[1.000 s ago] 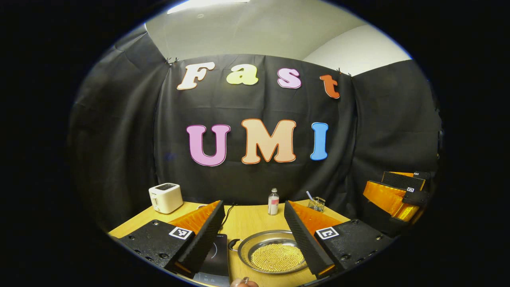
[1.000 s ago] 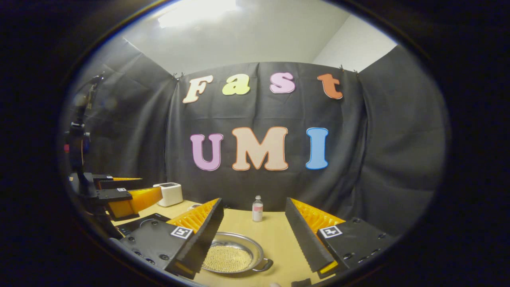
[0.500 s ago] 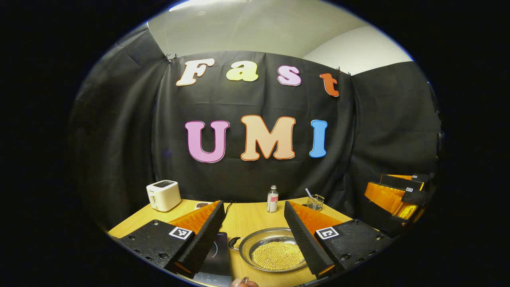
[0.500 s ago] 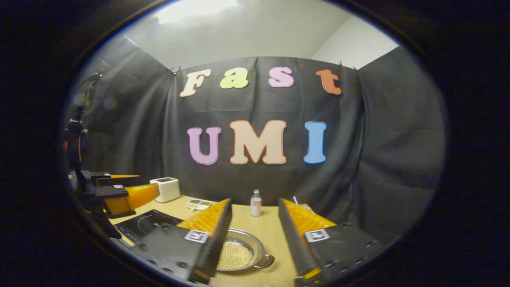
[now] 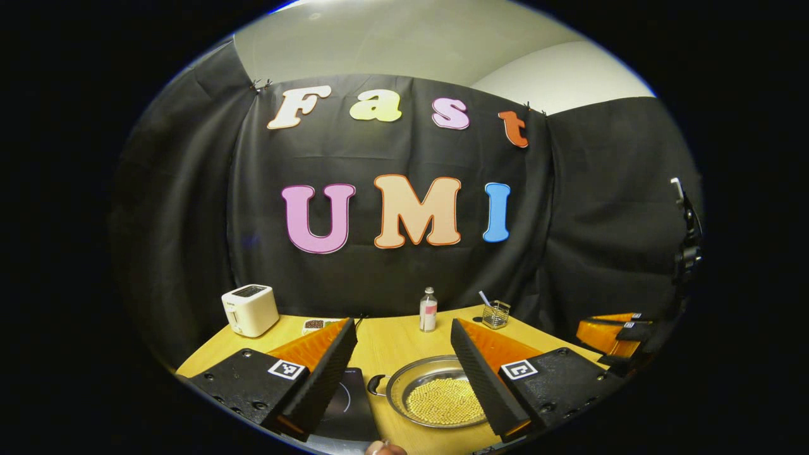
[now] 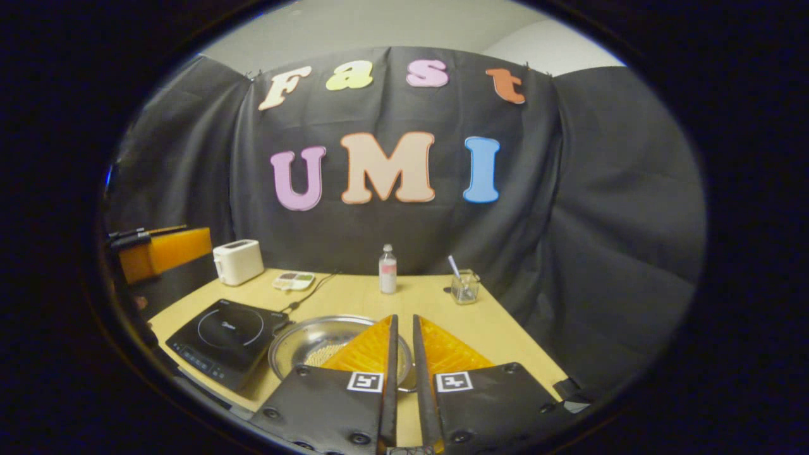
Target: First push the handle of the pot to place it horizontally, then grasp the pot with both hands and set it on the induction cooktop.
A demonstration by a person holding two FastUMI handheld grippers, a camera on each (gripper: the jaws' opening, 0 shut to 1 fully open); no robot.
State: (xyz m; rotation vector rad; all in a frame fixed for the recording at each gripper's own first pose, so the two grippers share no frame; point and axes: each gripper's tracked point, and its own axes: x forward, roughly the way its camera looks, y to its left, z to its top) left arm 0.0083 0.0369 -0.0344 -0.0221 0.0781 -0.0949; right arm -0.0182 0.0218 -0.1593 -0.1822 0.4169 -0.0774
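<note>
The pot [image 5: 436,398] is a shallow steel pan holding small yellow beads, with a loop handle [image 5: 376,384] on its left side. It stands on the wooden table just right of the black induction cooktop [image 5: 351,404]. My left gripper [image 5: 402,325] hangs open above the pot and cooktop, with nothing between its fingers. In the right gripper view the pot [image 6: 310,344] sits beside the cooktop [image 6: 224,332], its right part hidden behind my fingers. My right gripper [image 6: 404,319] is shut to a thin slit, empty, over the pot's right edge.
A white toaster [image 6: 238,261], a small dish [image 6: 294,280], a clear bottle [image 6: 387,270] and a glass cup with a straw [image 6: 466,287] line the table's far side. The cooktop's cord runs back toward the wall. Bare wood [image 6: 505,341] lies right of the pot.
My right gripper's fingers have closed from wide open to a thin slit, and its view has dipped down toward the table. The left gripper stays open and has barely shifted.
</note>
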